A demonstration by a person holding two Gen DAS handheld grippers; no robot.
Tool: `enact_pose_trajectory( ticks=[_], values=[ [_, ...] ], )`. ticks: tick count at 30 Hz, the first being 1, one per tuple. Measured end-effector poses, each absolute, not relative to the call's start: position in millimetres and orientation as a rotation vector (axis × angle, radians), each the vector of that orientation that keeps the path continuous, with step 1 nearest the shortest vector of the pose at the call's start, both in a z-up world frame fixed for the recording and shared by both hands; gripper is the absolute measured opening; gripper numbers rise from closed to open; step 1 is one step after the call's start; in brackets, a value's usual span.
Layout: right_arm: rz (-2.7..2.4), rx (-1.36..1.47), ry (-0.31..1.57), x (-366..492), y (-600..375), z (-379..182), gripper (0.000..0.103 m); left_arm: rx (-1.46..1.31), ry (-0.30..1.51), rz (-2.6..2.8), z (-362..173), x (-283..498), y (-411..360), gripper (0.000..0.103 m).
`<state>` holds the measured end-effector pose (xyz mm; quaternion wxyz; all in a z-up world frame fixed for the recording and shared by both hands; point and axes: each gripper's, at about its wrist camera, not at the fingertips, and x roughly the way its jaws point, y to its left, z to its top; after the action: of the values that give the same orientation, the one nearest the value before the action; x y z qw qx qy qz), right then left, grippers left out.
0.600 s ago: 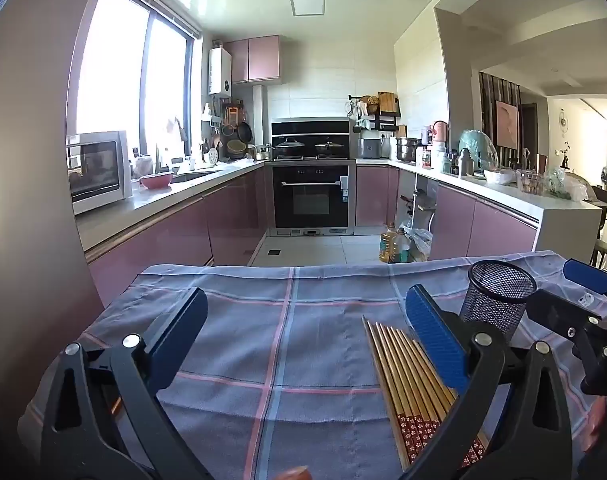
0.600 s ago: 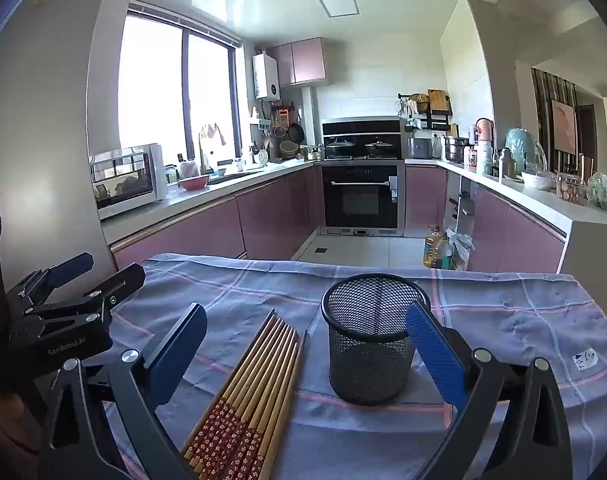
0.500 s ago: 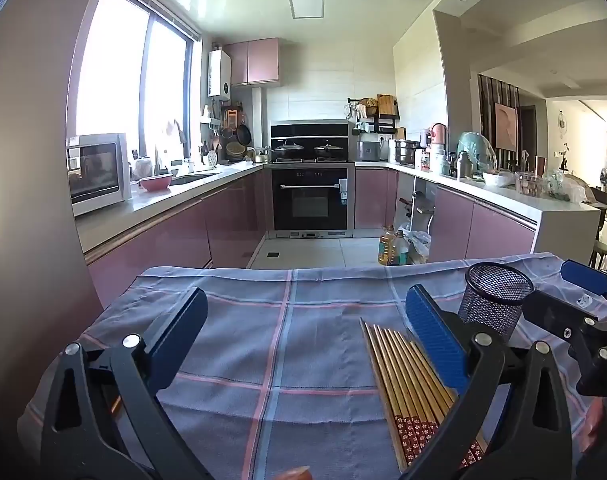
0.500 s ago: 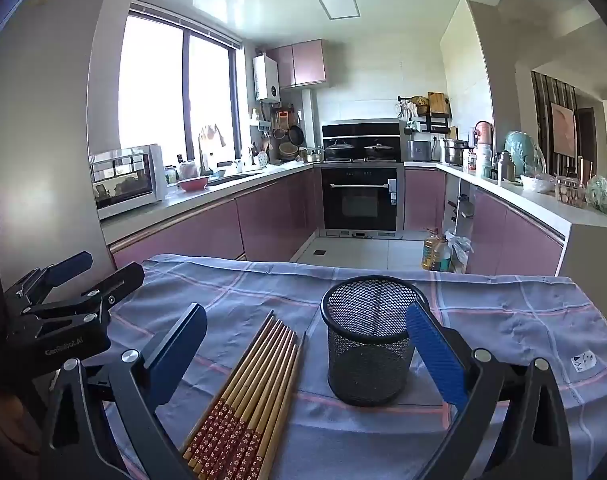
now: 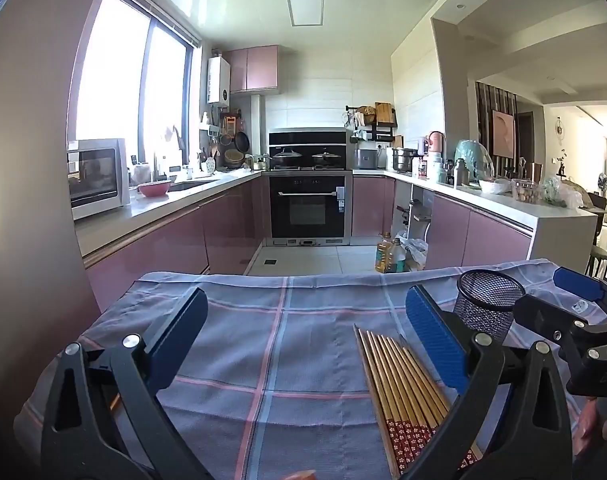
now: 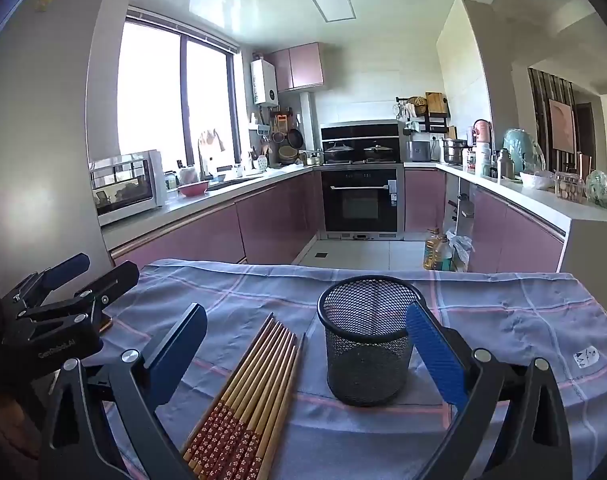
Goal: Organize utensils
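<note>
A: Where on the table, the chopsticks [image 6: 250, 400]?

B: Flat in a tight row on the blue checked tablecloth [image 6: 503, 320], red patterned ends toward the cameras, just left of the black mesh cup [image 6: 367, 340]. Cup upright, apart from the row.

A: Left gripper [image 5: 303, 344]?

B: Spread wide over bare cloth, nothing between the blue pads, chopsticks beside its right finger.

A: Right gripper [image 6: 307, 356]?

B: Also spread wide, gripping nothing, chopstick tips and cup seen between its fingers.

Woven checked cloth [image 6: 503, 320], black metal-mesh cup [image 6: 367, 344], seemingly lacquered wooden chopsticks [image 6: 255, 392], glossy pink cabinets [image 6: 207, 240].
</note>
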<state>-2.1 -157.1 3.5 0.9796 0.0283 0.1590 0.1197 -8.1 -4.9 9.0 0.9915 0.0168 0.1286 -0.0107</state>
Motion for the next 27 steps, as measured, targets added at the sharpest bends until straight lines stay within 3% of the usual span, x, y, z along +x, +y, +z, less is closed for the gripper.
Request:
enact_pose_trajectory(
  ticks=[27],
  values=[
    [0.246,0.056,0.302,-5.5,-156.4,4.9,0.096,0.02,0.237,-0.03,2.2,-11.6,-3.7,0.098]
  ],
)
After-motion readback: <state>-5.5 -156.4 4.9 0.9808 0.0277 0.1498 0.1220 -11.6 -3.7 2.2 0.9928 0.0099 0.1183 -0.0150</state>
